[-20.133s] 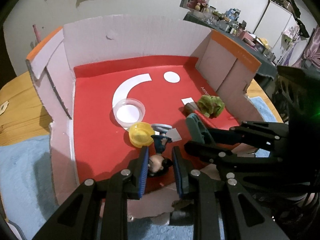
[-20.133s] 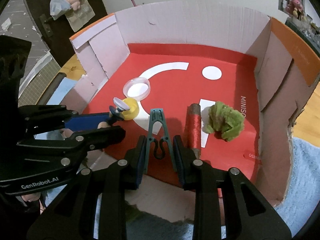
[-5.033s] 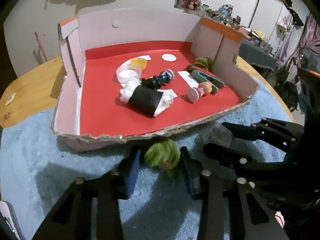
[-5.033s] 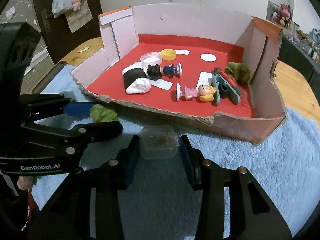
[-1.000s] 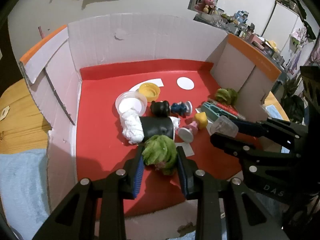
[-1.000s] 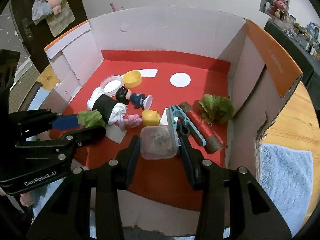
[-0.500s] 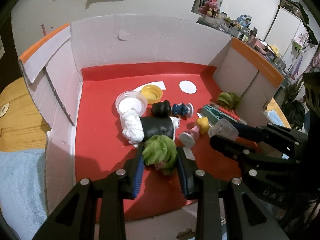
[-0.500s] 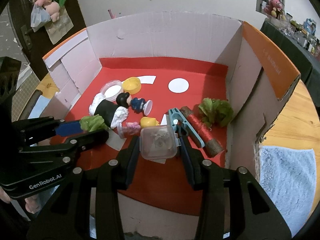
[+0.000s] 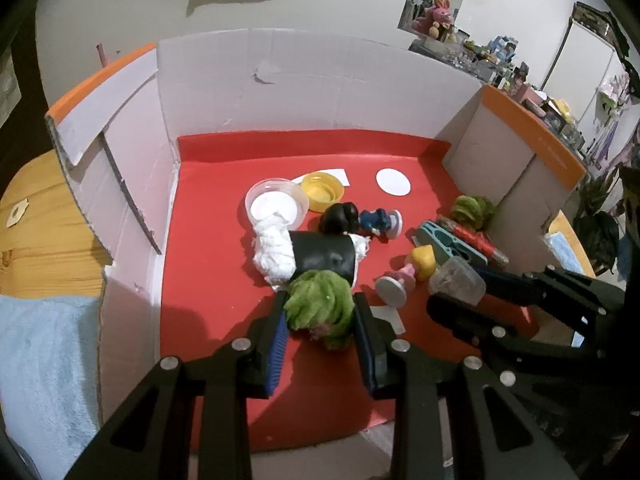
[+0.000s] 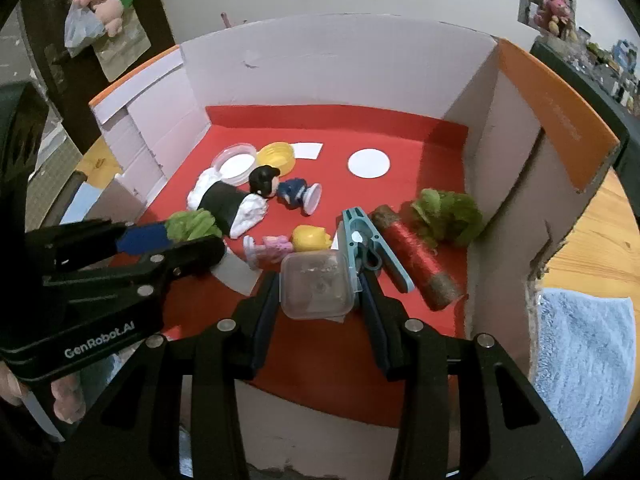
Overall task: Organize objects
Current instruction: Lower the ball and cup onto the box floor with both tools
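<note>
Toys and odds in our red-floored box (image 9: 208, 280).
We see a green leafy toy (image 9: 320, 304) held over the near floor and a clear lidded tub (image 10: 318, 290) held beside it; lying flat are a black-and-white roll (image 9: 308, 256), two figures (image 10: 284, 190) (image 10: 288, 246), a teal clip (image 10: 374, 248), a red spool (image 10: 416, 258), another green toy (image 10: 446, 216), a yellow cap (image 9: 322, 192) and a clear lid (image 9: 276, 204).

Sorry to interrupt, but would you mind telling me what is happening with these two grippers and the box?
A person is tidying small items into a red-floored cardboard box. The left gripper is shut on a green lettuce toy and the right gripper on a small clear container, both held over the near part of the box. A few figurines, lids, a teal clip and a red spool lie inside.
</note>
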### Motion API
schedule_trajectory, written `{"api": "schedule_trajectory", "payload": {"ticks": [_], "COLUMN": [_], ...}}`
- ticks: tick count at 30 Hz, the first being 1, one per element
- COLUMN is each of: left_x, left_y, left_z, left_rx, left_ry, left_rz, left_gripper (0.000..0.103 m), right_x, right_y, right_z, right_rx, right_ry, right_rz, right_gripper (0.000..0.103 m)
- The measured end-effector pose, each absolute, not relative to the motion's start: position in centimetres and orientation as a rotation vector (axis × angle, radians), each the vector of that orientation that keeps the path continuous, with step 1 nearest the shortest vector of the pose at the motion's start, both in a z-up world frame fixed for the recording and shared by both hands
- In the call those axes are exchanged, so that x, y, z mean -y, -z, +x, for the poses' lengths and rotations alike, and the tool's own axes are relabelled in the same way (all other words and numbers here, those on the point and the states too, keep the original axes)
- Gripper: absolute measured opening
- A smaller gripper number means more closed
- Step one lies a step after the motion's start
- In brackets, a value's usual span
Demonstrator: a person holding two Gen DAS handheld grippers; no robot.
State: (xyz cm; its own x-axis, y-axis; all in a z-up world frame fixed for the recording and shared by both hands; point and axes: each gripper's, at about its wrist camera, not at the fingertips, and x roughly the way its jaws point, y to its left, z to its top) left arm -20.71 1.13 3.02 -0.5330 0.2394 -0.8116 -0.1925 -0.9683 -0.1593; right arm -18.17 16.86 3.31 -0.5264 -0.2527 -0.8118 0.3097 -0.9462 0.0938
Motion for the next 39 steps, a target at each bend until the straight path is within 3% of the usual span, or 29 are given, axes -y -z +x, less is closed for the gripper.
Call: {"api": "schedule_trajectory", "payload": {"ticks": [25,32,39], "left_x": [-0.77,-0.6,-0.25], "left_y": [-3.02,-3.06,-3.1], "left_z": [-20.72,-20.56,-20.34], "left_rx": [0.114,0.107,0.116], "left_ry": [-2.543,-2.566,-2.579], "left_rz": [-1.352,-1.345,-1.343], "left_gripper": [0.034,0.049,0.05], "right_x": [-17.08,-17.0,-17.04], "right_y": [-3.04,-3.15,-3.2], "right_z": [-18.59,-18.41,-18.31], "right_rx": [-0.087,-0.094,-0.088], "right_ry": [2.526,2.519,2.517], "right_rz": [1.308,1.305,1.302], "right_gripper": [0.04,0.048,0.048]}}
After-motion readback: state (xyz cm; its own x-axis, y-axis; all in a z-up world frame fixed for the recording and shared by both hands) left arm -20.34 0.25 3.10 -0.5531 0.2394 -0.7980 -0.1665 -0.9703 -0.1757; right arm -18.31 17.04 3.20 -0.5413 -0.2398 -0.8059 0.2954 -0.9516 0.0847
